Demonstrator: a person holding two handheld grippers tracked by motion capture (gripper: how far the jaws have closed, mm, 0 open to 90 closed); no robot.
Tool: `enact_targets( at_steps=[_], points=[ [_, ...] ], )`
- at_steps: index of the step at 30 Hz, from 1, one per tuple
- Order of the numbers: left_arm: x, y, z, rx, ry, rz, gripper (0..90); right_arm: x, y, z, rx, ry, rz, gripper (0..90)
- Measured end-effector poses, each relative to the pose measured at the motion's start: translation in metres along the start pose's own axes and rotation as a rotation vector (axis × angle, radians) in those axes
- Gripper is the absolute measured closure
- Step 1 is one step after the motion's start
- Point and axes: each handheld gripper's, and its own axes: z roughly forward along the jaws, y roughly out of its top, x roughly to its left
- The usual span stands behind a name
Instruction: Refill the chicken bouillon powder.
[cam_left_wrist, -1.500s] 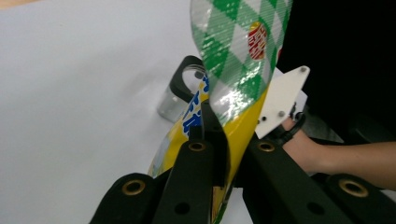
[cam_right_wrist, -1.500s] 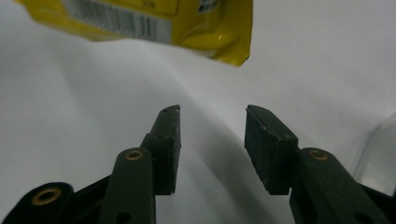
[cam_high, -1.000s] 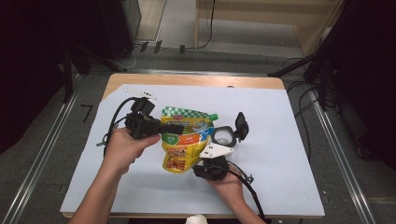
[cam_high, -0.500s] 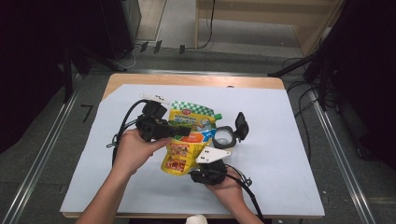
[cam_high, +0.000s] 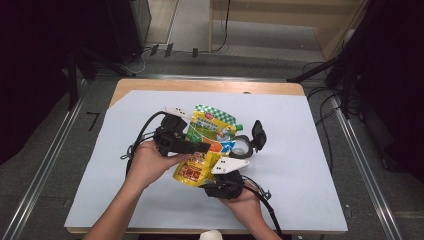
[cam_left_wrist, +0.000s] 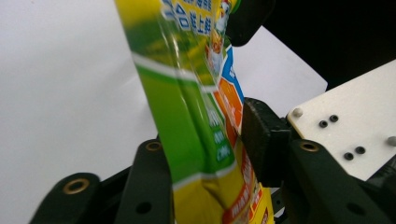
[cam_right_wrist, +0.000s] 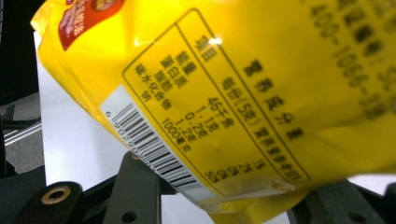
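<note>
The pouch (cam_high: 207, 145) is lying over the white sheet (cam_high: 310, 165), sitting between the left gripper (cam_high: 192, 147) and the right gripper (cam_high: 220, 172) nearer the person.

A wooden table (cam_high: 150, 86) is seen in the high view, and most of its top is covered by a white sheet (cam_high: 310, 150). A round black object with a hinged lid (cam_high: 250, 142) is laid on the sheet near its middle. Metal rails (cam_high: 45, 165) are placed beside the table at 9 and 3 o'clock. At 12 o'clock, cables (cam_high: 220, 47) are spread on the grey floor (cam_high: 270, 65).
</note>
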Motion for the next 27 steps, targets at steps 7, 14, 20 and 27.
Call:
enact_targets(
  at_steps=[7, 14, 20, 27],
  points=[
    [-0.003, -0.001, 0.004, 0.014, 0.02, 0.002, 60.1, 0.002, 0.002, -0.001, 0.002, 0.017, 0.011, 60.3],
    [-0.006, 0.001, 0.004, 0.027, 0.059, -0.029, 65.0, 0.007, 0.005, -0.001, 0.015, 0.013, 0.007, 57.5],
    [-0.005, 0.002, 0.0, 0.022, 0.071, -0.055, 70.4, 0.014, 0.009, -0.002, 0.013, -0.002, -0.006, 53.9],
    [-0.007, 0.002, 0.001, 0.021, 0.094, -0.062, 74.6, 0.022, 0.012, -0.002, 0.037, -0.044, -0.025, 49.9]
  ],
)
